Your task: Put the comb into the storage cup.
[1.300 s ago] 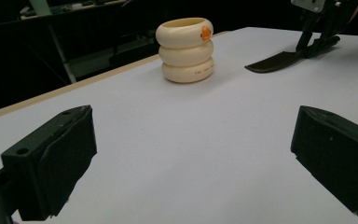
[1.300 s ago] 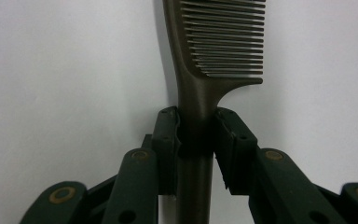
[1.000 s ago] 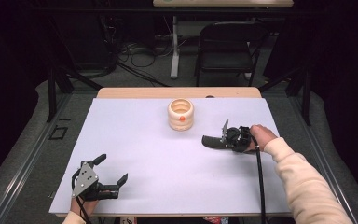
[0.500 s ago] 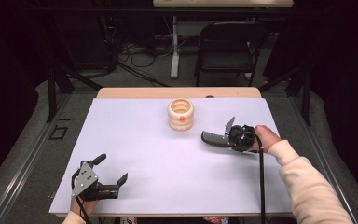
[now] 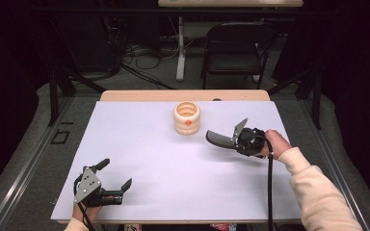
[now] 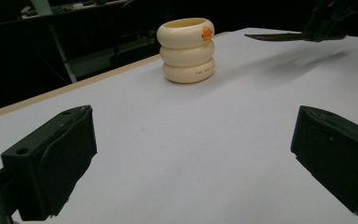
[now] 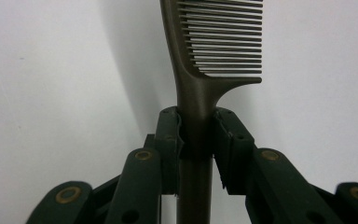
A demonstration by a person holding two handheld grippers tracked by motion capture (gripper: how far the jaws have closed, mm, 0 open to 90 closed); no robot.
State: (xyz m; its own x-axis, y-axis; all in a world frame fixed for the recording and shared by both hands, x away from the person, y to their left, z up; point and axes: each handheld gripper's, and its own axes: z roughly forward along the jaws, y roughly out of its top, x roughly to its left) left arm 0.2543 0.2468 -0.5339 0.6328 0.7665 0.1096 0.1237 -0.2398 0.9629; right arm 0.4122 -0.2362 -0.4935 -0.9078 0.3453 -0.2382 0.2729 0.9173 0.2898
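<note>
- Right gripper view: the right claw (image 7: 198,140) is pinching a dark comb (image 7: 205,70) by its handle, both pads pressed against the stem just below the teeth. The fine teeth are clearly countable here; the high view does not resolve them.
- High view: the same comb (image 5: 219,138) reads as a dark curved strip held above the table (image 5: 139,144), near its right edge and pointing toward the middle. One jaw of the right claw (image 5: 241,137) sticks upward, and a hand (image 5: 277,144) with a pale sleeve holds it.
- High view: a cream ribbed cup (image 5: 187,118) stands upright near the far edge, apart from the comb tip. The left gripper view shows its three stacked rings, an orange mark near the rim and small print low down; the print on the cup (image 6: 186,49) is too small to read.
- Left gripper view: the left claw (image 6: 191,163) is spread wide with nothing between the jaws, over bare table near the near-left corner.
- Cut off: the comb's tip runs out of the top of the right gripper view; the lower handle is hidden between the jaws.
</note>
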